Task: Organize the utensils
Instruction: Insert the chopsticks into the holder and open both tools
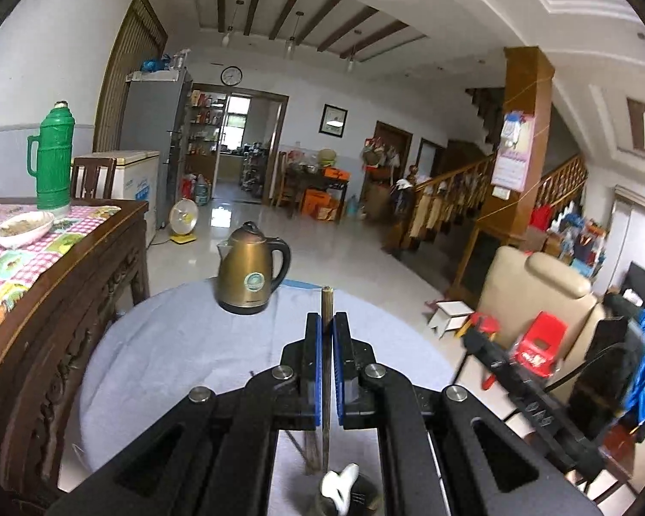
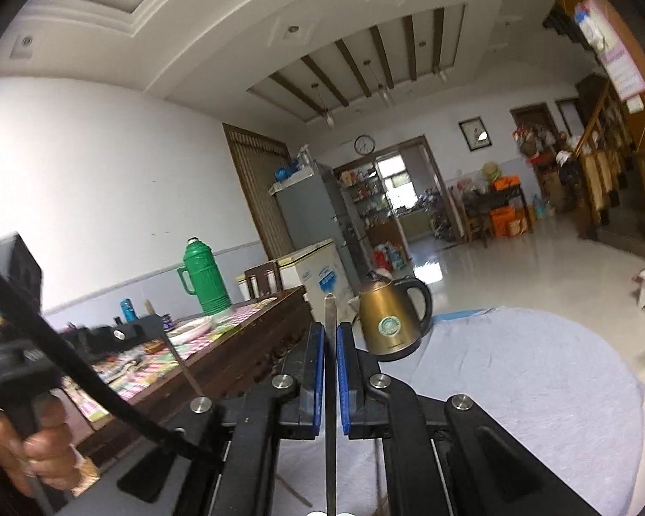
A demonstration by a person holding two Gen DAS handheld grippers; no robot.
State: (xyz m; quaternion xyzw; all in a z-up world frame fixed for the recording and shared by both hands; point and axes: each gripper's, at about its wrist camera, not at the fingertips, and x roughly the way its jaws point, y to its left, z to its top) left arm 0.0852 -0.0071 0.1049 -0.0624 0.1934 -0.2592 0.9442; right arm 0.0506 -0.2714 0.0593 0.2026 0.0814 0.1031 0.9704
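Observation:
My left gripper (image 1: 327, 320) is shut on a brown wooden chopstick (image 1: 326, 301) that runs up between the blue pads, its tip above the round table's light blue cloth (image 1: 172, 344). Below the jaws stands a holder with a white spoon (image 1: 342, 483) in it, and more thin sticks lean there. My right gripper (image 2: 330, 330) is shut on a flat grey metal utensil handle (image 2: 330, 314) that stands upright between its pads. The left gripper also shows blurred at the left of the right wrist view (image 2: 120, 335), and the right gripper shows blurred at the right of the left wrist view (image 1: 494, 344).
A bronze electric kettle (image 1: 251, 268) stands at the far side of the round table. A dark carved wooden table (image 1: 64, 292) on the left carries a green thermos (image 1: 53, 159), a white bowl (image 1: 23, 228) and a chequered cloth. A beige armchair (image 1: 533, 292) and a red stool (image 1: 542, 339) are at the right.

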